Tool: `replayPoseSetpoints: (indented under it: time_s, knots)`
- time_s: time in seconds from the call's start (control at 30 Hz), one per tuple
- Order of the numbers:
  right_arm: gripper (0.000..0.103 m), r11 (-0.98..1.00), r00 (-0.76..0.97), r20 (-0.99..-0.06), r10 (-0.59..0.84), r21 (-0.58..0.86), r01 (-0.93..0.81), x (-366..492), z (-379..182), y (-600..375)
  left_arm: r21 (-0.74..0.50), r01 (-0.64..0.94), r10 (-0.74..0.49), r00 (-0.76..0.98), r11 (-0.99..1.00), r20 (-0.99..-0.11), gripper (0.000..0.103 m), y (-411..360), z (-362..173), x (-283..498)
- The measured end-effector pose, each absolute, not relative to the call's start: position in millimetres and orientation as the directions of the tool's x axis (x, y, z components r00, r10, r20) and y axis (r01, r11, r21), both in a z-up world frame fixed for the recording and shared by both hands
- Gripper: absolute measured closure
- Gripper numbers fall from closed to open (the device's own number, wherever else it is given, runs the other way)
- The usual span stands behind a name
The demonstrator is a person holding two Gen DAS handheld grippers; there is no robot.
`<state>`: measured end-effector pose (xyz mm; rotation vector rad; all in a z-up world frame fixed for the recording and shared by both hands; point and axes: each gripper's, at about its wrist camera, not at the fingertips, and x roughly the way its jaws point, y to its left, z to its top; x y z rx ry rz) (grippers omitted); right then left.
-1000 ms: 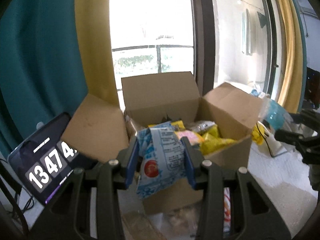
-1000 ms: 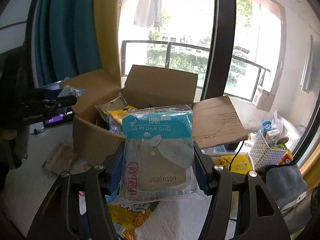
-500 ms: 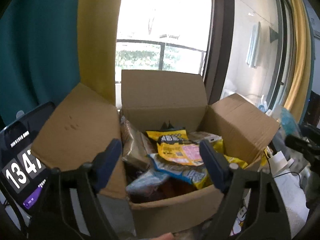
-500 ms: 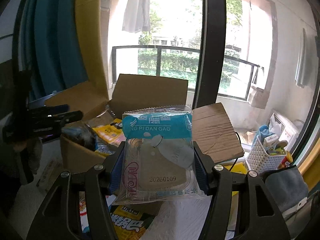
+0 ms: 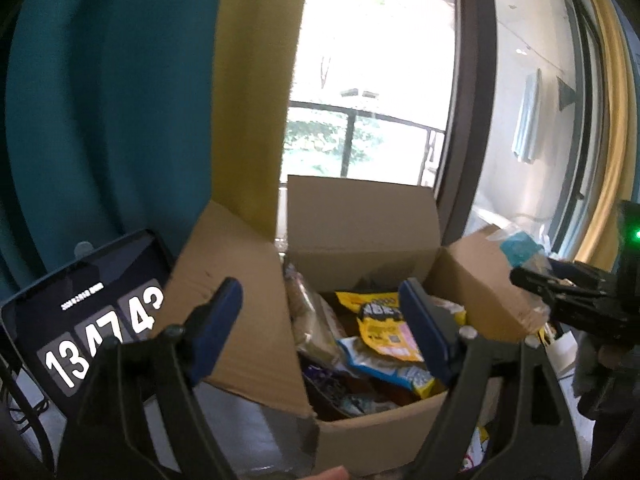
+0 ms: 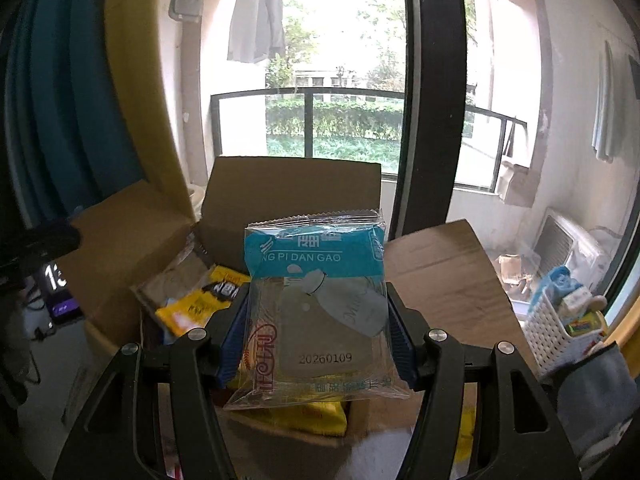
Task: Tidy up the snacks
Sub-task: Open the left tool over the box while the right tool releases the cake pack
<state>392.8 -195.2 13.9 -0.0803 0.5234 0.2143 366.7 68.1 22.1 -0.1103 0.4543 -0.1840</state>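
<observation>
Snacks fill the open cardboard box [image 5: 362, 220] (flaps splayed outward); left hand-held gripper [image 5: 320, 324] gapes empty above it, right hand-held gripper [image 6: 316, 336] clamps a cake packet [image 6: 316, 304].

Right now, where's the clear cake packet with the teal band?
The clear teal-banded cake packet is clamped in the right tongs, just before the open cardboard box.

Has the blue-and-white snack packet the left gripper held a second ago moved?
Yes. It has left the left gripper, whose pads now stand empty, and apparently lies inside the cardboard box.
</observation>
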Motion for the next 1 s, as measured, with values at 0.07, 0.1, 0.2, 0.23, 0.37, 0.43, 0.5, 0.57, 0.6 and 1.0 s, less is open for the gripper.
replayPoseSetpoints:
  time_s: [0.07, 0.1, 0.2, 0.23, 0.37, 0.43, 0.5, 0.57, 0.6, 1.0]
  knots:
    - [0.039, 0.977, 0.844, -0.507, 0.176, -0.017, -0.214, 404.9, 15.7, -191.9, -0.153, 0.142, -0.195, 0.884, 0.978, -0.425, 0.021, 72.6, 22.8, 368.5]
    - [0.039, 0.978, 0.844, -0.508, 0.172, -0.015, -0.209, 411.0, 16.5, -191.0, -0.155, 0.139, -0.193, 0.884, 0.978, -0.425, 0.021, 74.8, 22.7, 369.4]
    - [0.038, 0.981, 0.845, -0.507, 0.171, 0.01, -0.193, 429.4, 18.6, -188.7, -0.162, 0.131, -0.188, 0.887, 0.978, -0.421, 0.021, 79.0, 23.2, 370.3]
    - [0.037, 0.983, 0.843, -0.512, 0.166, 0.015, -0.184, 437.3, 19.2, -188.3, -0.165, 0.128, -0.188, 0.887, 0.978, -0.422, 0.021, 80.5, 23.2, 370.8]
    - [0.015, 0.989, 0.866, -0.482, 0.137, 0.017, -0.147, 443.3, 25.2, -189.7, -0.177, 0.122, -0.187, 0.888, 0.977, -0.42, 0.021, 84.7, 24.7, 371.0]
    - [0.015, 0.989, 0.878, -0.458, 0.136, 0.005, -0.151, 435.6, 28.4, -189.8, -0.178, 0.124, -0.189, 0.889, 0.976, -0.417, 0.021, 85.0, 26.7, 370.7]
    - [0.014, 0.989, 0.882, -0.451, 0.134, 0.004, -0.148, 428.9, 28.1, -190.8, -0.183, 0.127, -0.193, 0.89, 0.975, -0.413, 0.021, 84.4, 27.4, 370.3]
    - [0.014, 0.988, 0.876, -0.463, 0.136, -0.004, -0.155, 422.1, 25.9, -191.8, -0.187, 0.13, -0.198, 0.888, 0.974, -0.415, 0.021, 83.9, 27.5, 369.1]
    - [0.014, 0.988, 0.874, -0.467, 0.135, -0.008, -0.157, 420.9, 24.3, -190.2, -0.19, 0.13, -0.2, 0.886, 0.973, -0.418, 0.021, 83.4, 27.5, 368.7]
    - [0.014, 0.986, 0.847, -0.512, 0.143, -0.005, -0.169, 362.9, 23.3, -197.5, -0.181, 0.208, -0.265, 0.877, 0.961, -0.402, 0.021, 55.8, 39.1, 348.5]
